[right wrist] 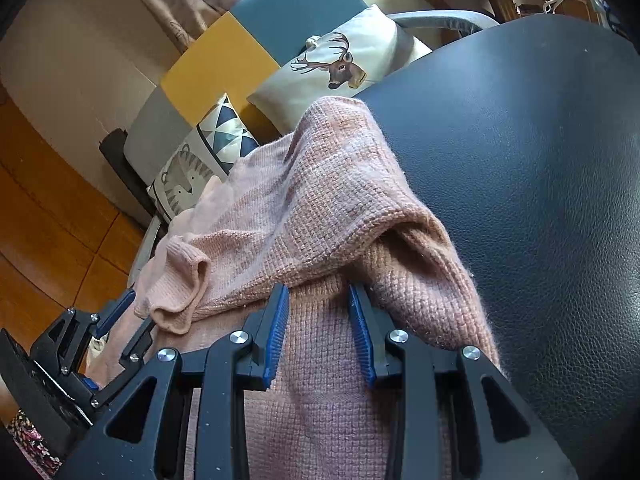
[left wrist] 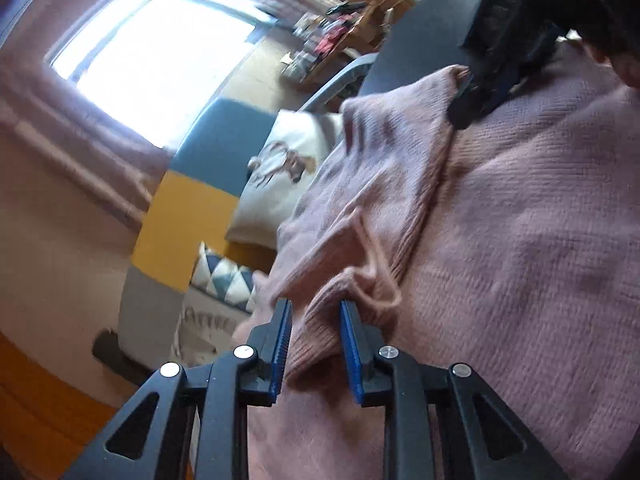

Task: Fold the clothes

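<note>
Pink sweater (right wrist: 320, 208) lies bunched over the dark table (right wrist: 540, 160), centre frame. Right gripper (right wrist: 320, 308) clamps a thick knit fold. Left gripper (left wrist: 316, 320), lower centre, straddles the ribbed edge; can't tell if it's pinching.

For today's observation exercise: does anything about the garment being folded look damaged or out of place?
Yes. A loose strand of yarn loops out of the pink knitted sweater near the left gripper, like a pulled thread. The sweater is also bunched, one cuff curled over.
</note>
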{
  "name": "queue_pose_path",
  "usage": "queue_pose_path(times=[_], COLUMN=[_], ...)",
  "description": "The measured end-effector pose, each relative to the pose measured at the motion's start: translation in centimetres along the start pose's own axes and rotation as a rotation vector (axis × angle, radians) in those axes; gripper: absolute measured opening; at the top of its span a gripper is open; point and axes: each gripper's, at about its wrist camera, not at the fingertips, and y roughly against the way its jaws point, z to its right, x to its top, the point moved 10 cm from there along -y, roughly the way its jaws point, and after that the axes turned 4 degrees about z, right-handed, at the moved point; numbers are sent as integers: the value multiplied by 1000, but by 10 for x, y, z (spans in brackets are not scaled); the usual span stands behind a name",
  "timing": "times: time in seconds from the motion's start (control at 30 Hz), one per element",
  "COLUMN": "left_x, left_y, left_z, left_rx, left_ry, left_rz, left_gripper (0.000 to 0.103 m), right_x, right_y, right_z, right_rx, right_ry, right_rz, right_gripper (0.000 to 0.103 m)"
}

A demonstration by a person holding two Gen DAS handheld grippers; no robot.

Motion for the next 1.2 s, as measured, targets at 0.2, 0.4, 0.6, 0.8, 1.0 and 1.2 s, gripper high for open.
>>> queue_pose_path(times=[0.2, 0.4, 0.6, 0.8, 1.0, 1.2], left_x=[-2, -17, -87, -191, -222, -225], left_y=[-9, -5, -9, -20, -17, -18], left_z=[1, -48, -143, -146, -97, -87], left_rx=[-109, -111, -7, 9, -126, -207], left_ry=[86, 426, 1016, 1477, 1817, 1921], left_rz=[-40, -31, -87, -252, -255, -186], left_gripper=[6, 3, 3, 3, 4, 4], right_x=[-1, -1, 0, -1, 0, 3], right_y=[1, 0, 1, 1, 2, -3], right_z=[0, 1, 1, 1, 0, -7], right_rx=[4, 5, 3, 3, 7, -36], right_ry=[-8, -9, -11, -13, -21, 30], right_rz=[2, 1, -1, -1, 0, -65], right_gripper=[34, 34, 34, 34, 34, 34])
